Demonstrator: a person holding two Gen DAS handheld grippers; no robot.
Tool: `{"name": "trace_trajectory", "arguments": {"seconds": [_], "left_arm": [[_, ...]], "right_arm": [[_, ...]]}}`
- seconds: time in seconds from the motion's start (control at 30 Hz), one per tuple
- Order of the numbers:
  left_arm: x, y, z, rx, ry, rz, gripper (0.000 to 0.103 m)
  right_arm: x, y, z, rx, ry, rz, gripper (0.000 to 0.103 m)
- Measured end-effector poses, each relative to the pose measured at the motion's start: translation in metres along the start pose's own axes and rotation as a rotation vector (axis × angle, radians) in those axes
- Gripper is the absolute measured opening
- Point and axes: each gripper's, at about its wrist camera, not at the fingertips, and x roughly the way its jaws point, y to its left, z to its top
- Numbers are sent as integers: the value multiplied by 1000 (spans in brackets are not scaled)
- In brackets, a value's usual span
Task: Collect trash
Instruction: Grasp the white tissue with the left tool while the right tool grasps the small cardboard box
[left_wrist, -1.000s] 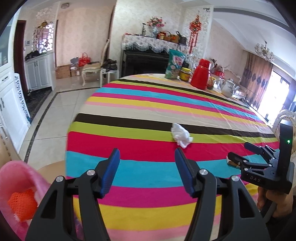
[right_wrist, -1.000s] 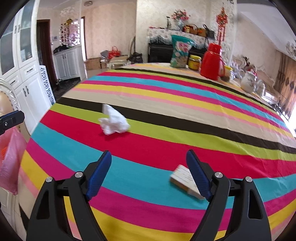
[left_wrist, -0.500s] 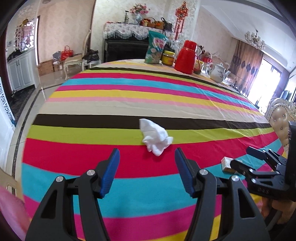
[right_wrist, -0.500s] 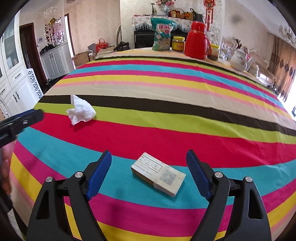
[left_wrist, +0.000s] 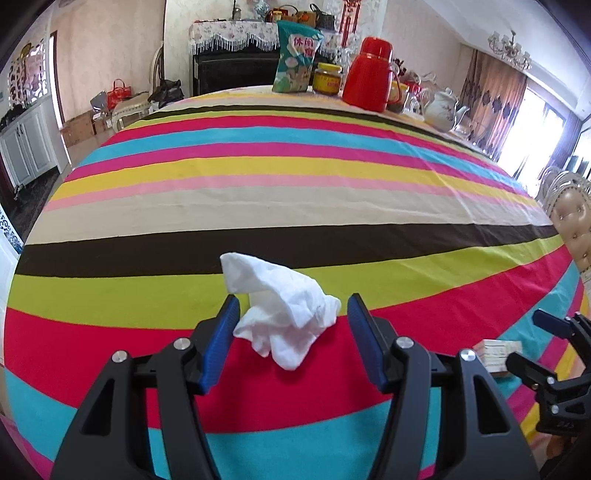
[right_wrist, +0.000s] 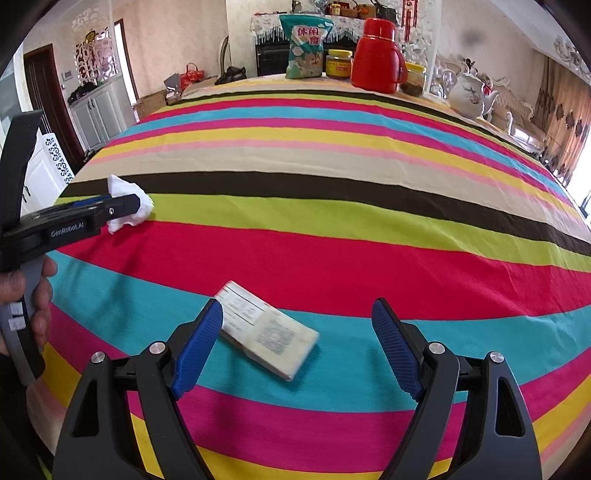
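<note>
A crumpled white tissue (left_wrist: 284, 306) lies on the striped tablecloth (left_wrist: 295, 206), across the green and red stripes. My left gripper (left_wrist: 293, 314) straddles it; its jaws are closing, and the blue pads (left_wrist: 223, 332) stand just off the paper on both sides. In the right wrist view the tissue (right_wrist: 129, 203) is partly hidden behind the left gripper at the left edge. A small flat cream box (right_wrist: 267, 330) with printed labels rests on the cyan stripe. My right gripper (right_wrist: 297, 339) hangs open around it, the left pad near the box's corner, the right pad well clear.
At the table's far end stand a snack bag (left_wrist: 298, 57), a yellow-lidded jar (left_wrist: 327, 78), a red thermos (left_wrist: 370, 75), and a white teapot (left_wrist: 441, 107). A padded chair (left_wrist: 570, 221) is at the right side. White cabinets (right_wrist: 96, 114) stand beyond the table's left edge.
Both grippers moved forward and down over the table. The tissue now sits between my left jaws, which have narrowed slightly. The box came between my right jaws.
</note>
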Motion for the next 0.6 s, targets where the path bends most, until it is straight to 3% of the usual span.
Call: {"name": "trace_trajectory", "arguments": {"seconds": [0.17,0.47,0.6], "left_arm": [[3,-2,0,32,19,7,20],[-15,-2,1,23,-37,-19,16],[-17,-2,0,20,-46,-25,16]], "right_arm": [[0,5,-2,-44,10,12,78],[5,11,-7,-77,37,18,72],[9,13,-9,-85,54,19,61]]}}
